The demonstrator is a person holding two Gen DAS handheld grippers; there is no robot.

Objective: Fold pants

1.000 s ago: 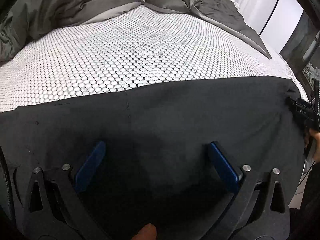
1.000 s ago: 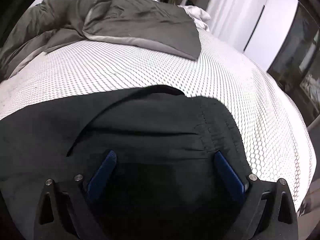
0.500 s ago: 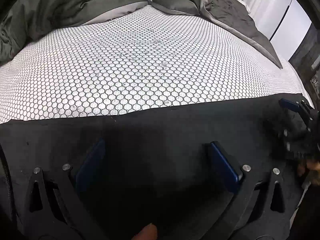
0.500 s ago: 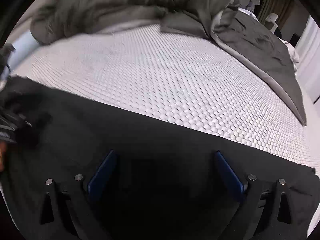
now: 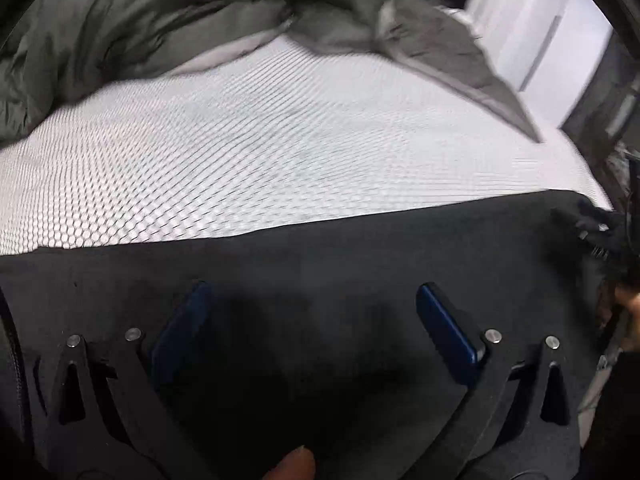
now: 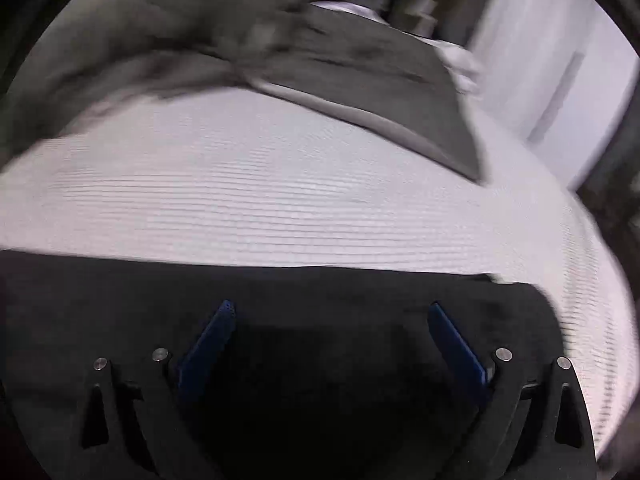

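Observation:
The black pants point(image 5: 320, 256) lie flat in a long band across the near edge of the white honeycomb-patterned bed point(image 5: 280, 152). My left gripper point(image 5: 312, 304) hovers over the pants, open and empty, its blue fingers point(image 5: 444, 328) wide apart. In the right wrist view the pants point(image 6: 320, 292) also fill the lower part, with their end at the right. My right gripper point(image 6: 332, 320) is open and empty above them. It also shows at the far right of the left wrist view point(image 5: 596, 232), blurred.
A crumpled dark grey duvet point(image 5: 180, 20) is heaped along the far side of the bed, also seen in the right wrist view point(image 6: 280, 52). White cupboard doors point(image 5: 540, 32) stand at the back right. The bed's right edge point(image 6: 600, 280) drops off beside the pants' end.
Both views are motion-blurred now. The right wrist view has swung back rightwards to show the pants' right end. The left gripper has lifted back a little. Both grippers stay open.

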